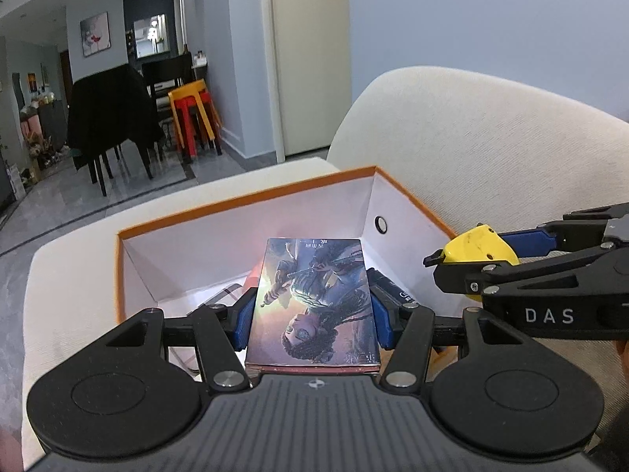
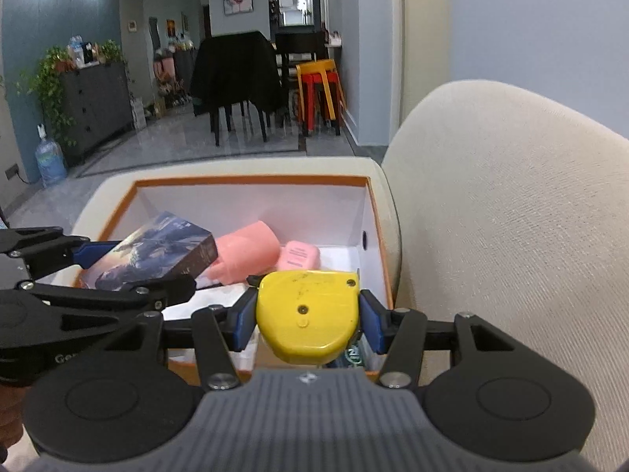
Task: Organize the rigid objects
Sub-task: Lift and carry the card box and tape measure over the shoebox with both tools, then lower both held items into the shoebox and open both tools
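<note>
The illustrated card box [image 1: 312,299] sits clamped between the blue pads [image 1: 244,320] of the left gripper [image 1: 312,314], held above the open orange-rimmed box [image 1: 243,200] that rests on the cream sofa [image 1: 491,149]. Its long axis runs straight away from the gripper toward the box's far wall, front face up, and the artwork of a braided figure is upside down from the left wrist view. Some small writing at its two ends is too blurred to read. From the right wrist view the same card box [image 2: 157,251] tilts, its far end raised and pointing toward the far right of the box.

The right gripper [image 2: 308,314] holds a yellow tape measure case [image 2: 308,310], its blue pads pressing on both sides of the case; the flat side with two screw heads faces up and the black tape tip [image 2: 253,280] points left. In the left wrist view "DAS" is printed in white on that gripper's black arm [image 1: 550,314].

Inside the box lie a pink plastic cup [image 2: 245,253] on its side and, touching it, a small pink case [image 2: 298,255] with unreadable lettering. A green-and-white label [image 2: 352,354] peeps out under the tape measure.
</note>
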### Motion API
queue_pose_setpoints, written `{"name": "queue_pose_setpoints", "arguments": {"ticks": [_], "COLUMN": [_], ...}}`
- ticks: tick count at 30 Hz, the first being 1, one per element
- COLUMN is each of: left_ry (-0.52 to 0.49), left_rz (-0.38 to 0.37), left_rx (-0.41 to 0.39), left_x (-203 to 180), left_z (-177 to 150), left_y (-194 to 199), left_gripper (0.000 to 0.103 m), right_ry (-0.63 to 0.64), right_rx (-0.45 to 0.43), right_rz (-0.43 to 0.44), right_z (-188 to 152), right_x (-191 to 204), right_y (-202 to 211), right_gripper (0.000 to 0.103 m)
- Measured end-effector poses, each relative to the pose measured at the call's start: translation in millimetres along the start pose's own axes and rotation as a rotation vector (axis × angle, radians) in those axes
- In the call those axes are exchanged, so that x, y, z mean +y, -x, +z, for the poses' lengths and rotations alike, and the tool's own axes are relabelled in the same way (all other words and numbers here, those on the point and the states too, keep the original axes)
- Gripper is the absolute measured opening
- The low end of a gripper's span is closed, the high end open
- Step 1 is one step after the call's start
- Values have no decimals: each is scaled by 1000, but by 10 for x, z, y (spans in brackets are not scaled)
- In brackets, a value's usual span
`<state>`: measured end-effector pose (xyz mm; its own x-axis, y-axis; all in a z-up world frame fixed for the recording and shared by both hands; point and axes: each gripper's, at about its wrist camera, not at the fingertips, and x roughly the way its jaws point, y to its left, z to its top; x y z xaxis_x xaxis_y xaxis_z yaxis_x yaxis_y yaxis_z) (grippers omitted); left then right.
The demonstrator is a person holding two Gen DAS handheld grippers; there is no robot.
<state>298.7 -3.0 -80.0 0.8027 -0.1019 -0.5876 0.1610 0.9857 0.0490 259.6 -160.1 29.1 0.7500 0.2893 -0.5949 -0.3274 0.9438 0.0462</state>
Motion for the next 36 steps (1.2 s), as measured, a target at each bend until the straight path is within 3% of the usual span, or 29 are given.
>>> {"name": "queue_pose_setpoints", "arguments": {"ticks": [10, 29, 36], "left_ry": [0, 22, 40], "left_rz": [10, 40, 67], "left_rx": [145, 263, 346], "left_x": [56, 68, 95], "left_z": [12, 42, 64], "left_y": [-412, -777, -945], "left_gripper": [65, 65, 65], "right_ry": [19, 158, 238], "right_rx": [86, 198, 235], "right_rz": [-7, -31, -54], "right_z": [112, 236, 301], "right_x": [-122, -23, 102], "right_y": [-516, -1028, -1183], "right_gripper": [54, 54, 54]}}
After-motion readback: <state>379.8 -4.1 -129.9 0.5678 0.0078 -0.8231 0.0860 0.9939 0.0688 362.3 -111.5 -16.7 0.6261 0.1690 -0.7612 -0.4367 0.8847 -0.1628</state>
